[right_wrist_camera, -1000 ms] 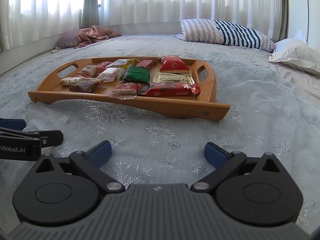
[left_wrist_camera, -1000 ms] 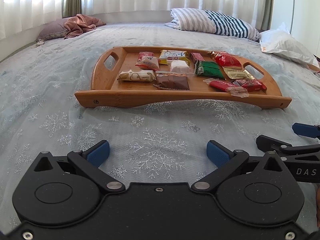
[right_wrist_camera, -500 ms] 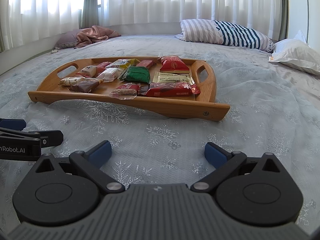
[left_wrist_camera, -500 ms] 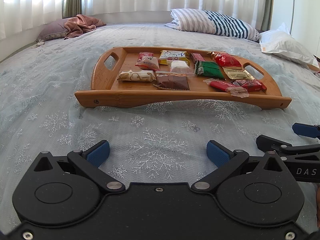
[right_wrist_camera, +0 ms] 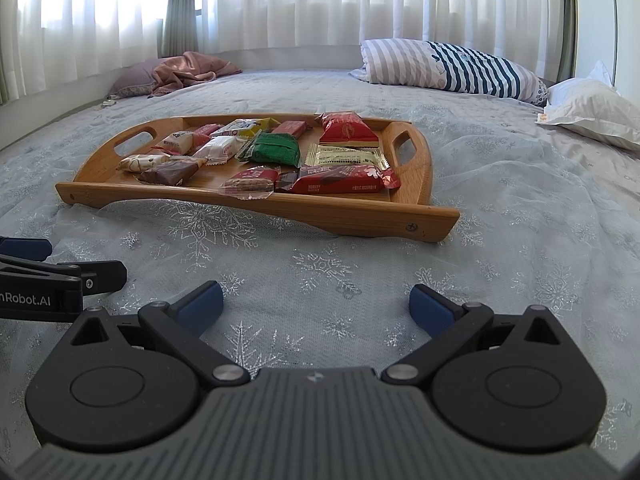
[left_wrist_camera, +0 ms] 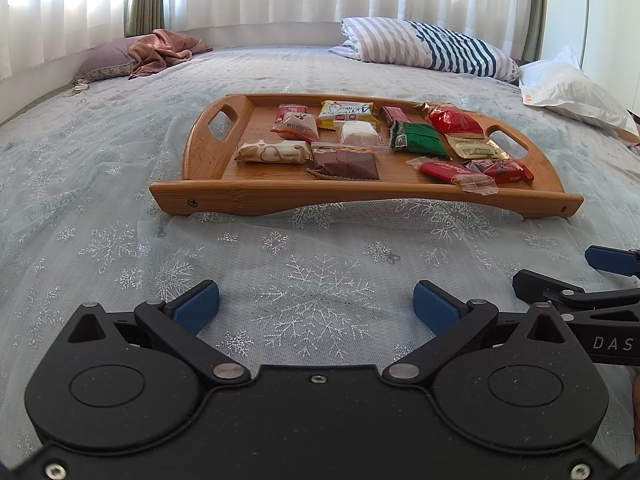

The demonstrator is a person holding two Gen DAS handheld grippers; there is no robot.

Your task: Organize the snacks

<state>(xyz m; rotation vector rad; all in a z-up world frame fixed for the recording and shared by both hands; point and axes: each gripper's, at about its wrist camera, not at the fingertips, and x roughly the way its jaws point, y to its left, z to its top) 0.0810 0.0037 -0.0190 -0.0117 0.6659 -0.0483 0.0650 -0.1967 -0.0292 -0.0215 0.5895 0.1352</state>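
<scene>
A wooden tray (left_wrist_camera: 280,196) (right_wrist_camera: 344,212) with two cut-out handles lies on the bed and holds several wrapped snacks. Among them are a green packet (left_wrist_camera: 418,140) (right_wrist_camera: 278,150), a brown bar (left_wrist_camera: 346,163) (right_wrist_camera: 170,171), a cream heart-print bar (left_wrist_camera: 274,152), a red pouch (left_wrist_camera: 452,119) (right_wrist_camera: 347,128) and a long red bar (right_wrist_camera: 340,184). My left gripper (left_wrist_camera: 316,307) hovers open over the bedspread, short of the tray's near edge, with nothing between its fingers. My right gripper (right_wrist_camera: 316,305) is open too, beside the left one, also short of the tray.
The bed wears a pale blue snowflake spread (left_wrist_camera: 100,208). A striped pillow (left_wrist_camera: 432,50) and a white pillow (left_wrist_camera: 572,88) lie at the far right, a pink cloth on a purple cushion (left_wrist_camera: 160,50) at the far left. Curtains hang behind the bed.
</scene>
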